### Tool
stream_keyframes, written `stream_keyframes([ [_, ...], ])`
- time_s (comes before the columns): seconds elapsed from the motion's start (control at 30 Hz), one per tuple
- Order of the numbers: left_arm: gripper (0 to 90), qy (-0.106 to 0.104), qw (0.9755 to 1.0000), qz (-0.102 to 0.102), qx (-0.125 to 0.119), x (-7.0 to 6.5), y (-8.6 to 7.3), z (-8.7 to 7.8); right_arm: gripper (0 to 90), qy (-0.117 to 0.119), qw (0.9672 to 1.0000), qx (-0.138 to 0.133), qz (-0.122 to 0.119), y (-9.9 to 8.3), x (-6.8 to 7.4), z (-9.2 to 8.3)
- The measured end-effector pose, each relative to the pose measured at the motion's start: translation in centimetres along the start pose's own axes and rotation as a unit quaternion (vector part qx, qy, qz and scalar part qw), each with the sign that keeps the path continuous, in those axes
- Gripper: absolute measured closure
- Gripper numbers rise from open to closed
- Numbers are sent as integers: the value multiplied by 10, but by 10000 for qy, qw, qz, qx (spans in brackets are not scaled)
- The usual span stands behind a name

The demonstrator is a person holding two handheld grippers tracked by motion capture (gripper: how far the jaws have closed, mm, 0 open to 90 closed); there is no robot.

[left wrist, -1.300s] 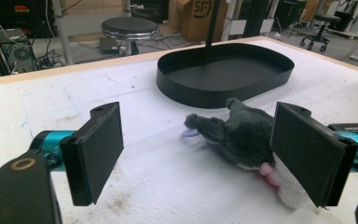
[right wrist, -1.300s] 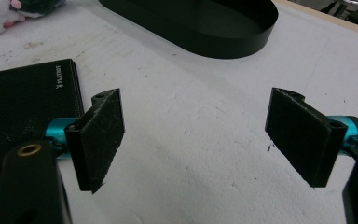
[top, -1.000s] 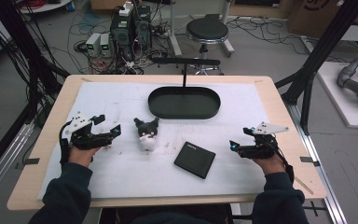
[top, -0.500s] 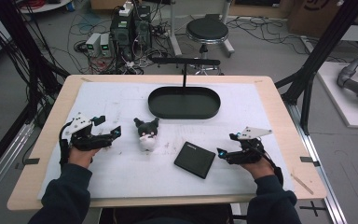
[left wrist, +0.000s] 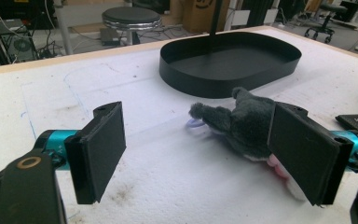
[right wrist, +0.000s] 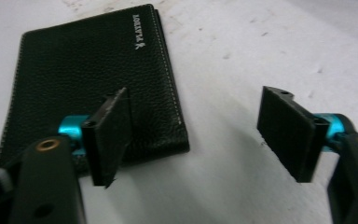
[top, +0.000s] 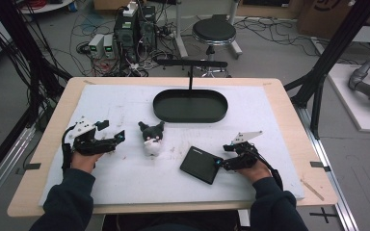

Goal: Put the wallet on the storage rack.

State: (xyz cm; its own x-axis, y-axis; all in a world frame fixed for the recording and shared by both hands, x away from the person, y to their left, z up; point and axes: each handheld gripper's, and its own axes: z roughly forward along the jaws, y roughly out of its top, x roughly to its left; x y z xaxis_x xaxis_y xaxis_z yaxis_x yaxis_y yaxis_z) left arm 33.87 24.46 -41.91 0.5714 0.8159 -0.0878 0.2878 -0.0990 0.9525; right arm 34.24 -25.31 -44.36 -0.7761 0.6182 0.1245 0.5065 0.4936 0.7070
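A black leather wallet lies flat on the white mat, right of centre. My right gripper is low at the wallet's right edge; its jaws have just been closing a little and still stand apart. In the right gripper view the wallet has its near corner under the left jaw, while the right jaw is over bare mat; my right gripper presses on nothing. A grey and white plush toy lies mid-table. My left gripper rests open to the toy's left. In the left gripper view the plush toy lies just beyond my open left gripper.
A black oval tray with an upright post sits at the back centre of the mat, its wall behind the toy. The white mat covers a wooden table. A stool, computers and cables crowd the floor beyond.
My right gripper has moved left and down to the wallet's right edge, and its jaws have narrowed slightly. The left gripper, toy and wallet have kept still.
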Motion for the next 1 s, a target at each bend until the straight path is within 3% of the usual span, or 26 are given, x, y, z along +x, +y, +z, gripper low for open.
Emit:
stream_keyframes([
  [0.2,197,18,10000,-20,18,0,0,0,466,352,9994,33,56,-1,-2,-1],
  [0.33,201,11,10000,-34,17,1,-1,1,633,736,9972,39,81,-1,-4,0],
  [0.47,204,9,10000,-28,35,1,-1,2,689,638,9979,40,68,-1,-2,-2],
  [0.57,207,13,10000,-24,24,1,-1,1,804,537,9986,-3,1,0,-1,-7],
  [0.77,211,56,10000,-43,25,2,-1,1,834,478,9986,-179,-102,3,3,-15],
  [0.8,211,61,10000,-46,22,2,-1,1,838,420,9987,-266,-127,4,2,-19],
  [0.83,212,69,10000,-45,23,2,-1,1,848,309,9980,-537,-78,6,0,-29],
  [0.9,212,65,10000,-43,25,2,-1,1,851,223,9975,-665,-71,7,-1,-35],
  [0.93,213,70,10000,-46,27,2,-1,1,858,-13,9958,-913,-21,8,-5,-48],
  [0.97,213,66,10000,-42,28,2,-1,1,858,-13,9958,-913,-21,8,-5,-48],
  [1.0,214,64,10000,-43,29,2,-1,1,864,-319,9927,-1162,6,8,-9,-63],
])
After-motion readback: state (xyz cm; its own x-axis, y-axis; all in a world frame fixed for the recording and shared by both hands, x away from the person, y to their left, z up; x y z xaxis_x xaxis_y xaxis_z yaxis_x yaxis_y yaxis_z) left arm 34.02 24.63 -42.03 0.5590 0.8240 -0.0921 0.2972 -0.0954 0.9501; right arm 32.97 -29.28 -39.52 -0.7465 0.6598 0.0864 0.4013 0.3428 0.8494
